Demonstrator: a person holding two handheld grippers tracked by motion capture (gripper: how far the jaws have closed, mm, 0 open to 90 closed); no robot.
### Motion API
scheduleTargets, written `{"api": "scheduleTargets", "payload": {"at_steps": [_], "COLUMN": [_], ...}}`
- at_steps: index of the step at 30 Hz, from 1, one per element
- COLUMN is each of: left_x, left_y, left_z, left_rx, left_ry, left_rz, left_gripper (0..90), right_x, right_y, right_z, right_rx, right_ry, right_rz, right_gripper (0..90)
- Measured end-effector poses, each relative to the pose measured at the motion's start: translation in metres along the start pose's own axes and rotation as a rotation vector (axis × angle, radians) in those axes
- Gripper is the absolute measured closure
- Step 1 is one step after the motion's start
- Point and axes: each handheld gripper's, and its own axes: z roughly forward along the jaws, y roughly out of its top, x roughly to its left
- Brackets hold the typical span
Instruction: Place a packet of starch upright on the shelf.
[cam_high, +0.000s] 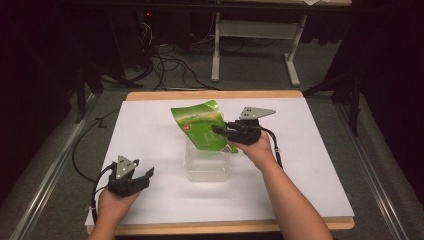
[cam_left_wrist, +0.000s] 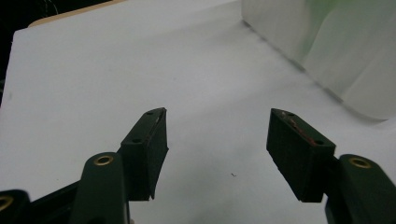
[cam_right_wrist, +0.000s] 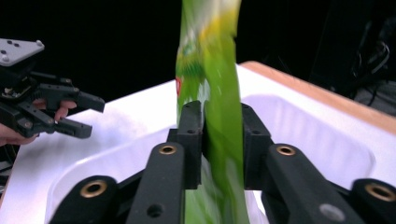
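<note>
The right hand-held gripper (cam_high: 218, 129) has its two jaws pressed tight on a green bag (cam_high: 200, 124), and it holds the bag up in the air. The bag hangs right over a clear plastic tub (cam_high: 207, 167) that sits in the middle of the white surface (cam_high: 310, 165). The bag's bottom corner dips toward the tub's open top, but I cannot tell if it touches the tub. The bag is tilted, with its long side running from up at the far left down to the near right. In the right gripper view the bag (cam_right_wrist: 212, 93) stands tall and thin between the jaws, and the tub's white rim (cam_right_wrist: 327, 126) curves around just beyond them. So the tub is straight below the bag, and the right hand is the one close to it. My guess is that the bag is going into the tub, or being tipped out over it. The left hand-held gripper (cam_high: 148, 176) rests low on the surface, off to the near left of the tub. Its jaws are spread wide apart and hold nothing. In the left gripper view the tub's clear wall (cam_left_wrist: 345, 60) is up at the far right. I count one bag, one tub and two hand-held grippers.
</note>
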Motion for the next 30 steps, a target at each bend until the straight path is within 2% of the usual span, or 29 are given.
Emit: {"api": "scheduleTargets", "payload": {"at_steps": [4, 5, 8, 9, 10, 11, 12, 13, 17, 23, 24, 25, 26, 27, 30], "left_x": [0.000, 0.000, -0.001, -0.002, -0.002, -0.004, -0.004, -0.004, -0.004, -0.004, -0.004, -0.004, -0.005, -0.005, -0.004], "left_y": [0.000, 0.000, 0.000, 0.001, 0.001, 0.001, 0.001, 0.001, 0.001, 0.001, 0.001, 0.001, 0.001, 0.001, 0.001], "left_z": [-0.001, -0.001, 0.000, 0.001, 0.001, 0.001, 0.001, 0.001, 0.002, 0.002, 0.002, 0.002, 0.002, 0.001, 0.001], "left_rx": [-0.005, -0.005, 0.001, 0.002, 0.002, -0.002, -0.002, 0.000, 0.005, 0.007, 0.009, 0.009, 0.007, 0.003, -0.001], "left_ry": [0.000, -0.003, -0.006, -0.007, -0.007, -0.008, -0.008, -0.010, -0.008, -0.010, -0.008, -0.008, -0.008, -0.008, -0.008], "left_rz": [-0.001, 0.001, 0.007, 0.009, 0.009, 0.013, 0.013, 0.016, 0.012, 0.014, 0.016, 0.016, 0.015, 0.014, 0.014], "left_gripper": [38.8, 38.8, 39.0, 39.0, 39.2, 39.3, 39.3, 39.3, 39.3, 39.3, 39.3, 39.3, 39.3, 39.3, 39.3], "right_x": [-0.001, -0.003, -0.003, -0.001, -0.001, 0.003, 0.003, 0.006, 0.000, -0.002, -0.003, -0.003, -0.003, -0.001, -0.002], "right_y": [-0.013, -0.020, -0.024, -0.028, -0.028, -0.031, -0.031, -0.037, -0.044, -0.045, -0.044, -0.044, -0.044, -0.046, -0.046], "right_z": [-0.010, -0.016, -0.018, -0.015, -0.015, -0.008, -0.008, -0.001, 0.003, 0.010, 0.013, 0.013, 0.017, 0.025, 0.028], "right_rx": [0.041, 0.060, 0.068, 0.091, 0.091, 0.155, 0.155, 0.190, 0.179, 0.226, 0.262, 0.262, 0.292, 0.336, 0.348], "right_ry": [-0.020, -0.034, -0.040, -0.058, -0.058, -0.095, -0.095, -0.111, -0.093, -0.094, -0.093, -0.093, -0.096, -0.110, -0.104], "right_rz": [0.029, 0.036, 0.046, 0.045, 0.045, 0.016, 0.016, -0.001, 0.086, 0.116, 0.126, 0.126, 0.127, 0.102, 0.115], "right_gripper": [71.0, 71.5, 74.8, 78.4, 78.4, 85.6, 85.6, 87.3, 88.3, 88.6, 88.7, 88.7, 88.7, 88.8, 88.7]}}
